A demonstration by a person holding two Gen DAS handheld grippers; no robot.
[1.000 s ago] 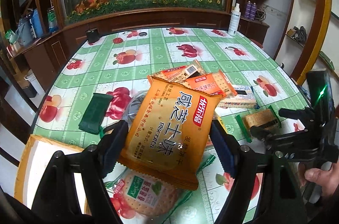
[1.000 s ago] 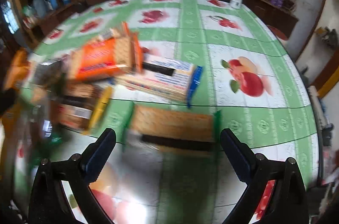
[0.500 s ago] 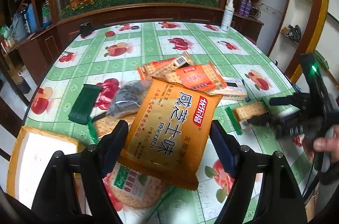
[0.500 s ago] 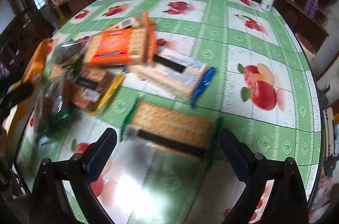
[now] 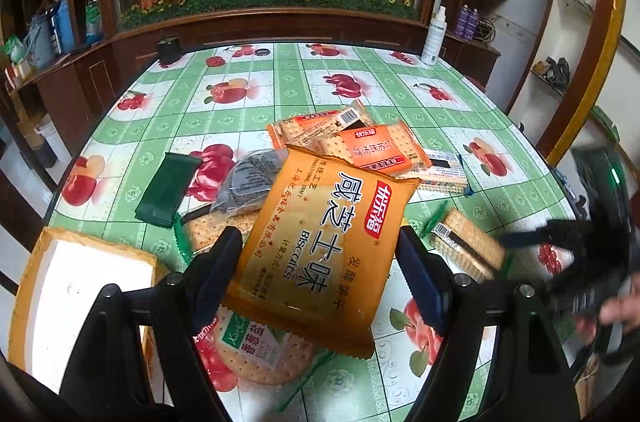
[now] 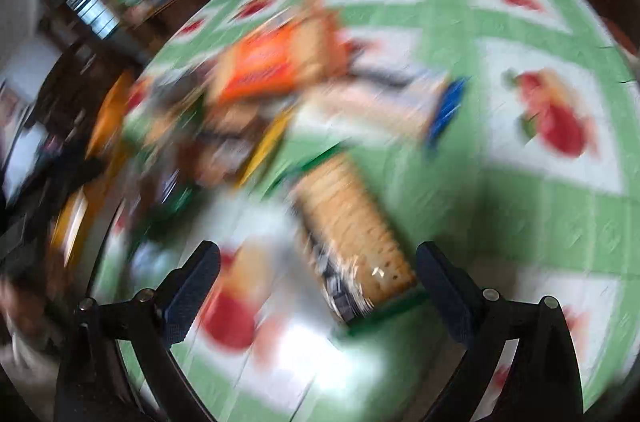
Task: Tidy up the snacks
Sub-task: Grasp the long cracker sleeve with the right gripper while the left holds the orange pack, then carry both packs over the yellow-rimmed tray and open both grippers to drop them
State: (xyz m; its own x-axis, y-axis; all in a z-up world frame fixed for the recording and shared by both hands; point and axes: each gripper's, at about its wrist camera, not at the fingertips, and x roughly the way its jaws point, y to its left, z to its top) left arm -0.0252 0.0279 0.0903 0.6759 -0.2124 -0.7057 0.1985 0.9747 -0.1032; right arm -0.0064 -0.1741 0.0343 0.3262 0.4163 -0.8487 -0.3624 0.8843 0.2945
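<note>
**A:** Since a second ago, the green-edged packet of square crackers (image 6: pixel 352 234) has swung from lying crosswise ahead of the right gripper (image 6: pixel 318 276) to lying lengthwise, its near end now between the two fingers. That view is badly smeared.

**B:** And the other hand?

**A:** Unchanged. The left gripper (image 5: pixel 320 270) is clamped on the big orange biscuit bag with white lettering (image 5: pixel 324 242), a finger on each side edge, holding it tilted above the green-checked fruit-print tablecloth (image 5: pixel 256 94).

**B:** Is the right one gripping?

**A:** No. Its jaws stand wide apart; the cracker packet sits nearer the right finger, with clear space on the left, and looks to be resting on the cloth.

**B:** How far along would you say?

**A:** Early, I'd judge. The shallow orange-rimmed tray with a white floor (image 5: pixel 80 286) at the table's near-left edge looks bare. A dark green wrapper (image 5: pixel 168 188), a grey crinkled pouch (image 5: pixel 250 182), the orange cracker sleeves (image 5: pixel 360 142) and a round green-labelled biscuit pack (image 5: pixel 260 346) all lie loose in a heap.
</note>
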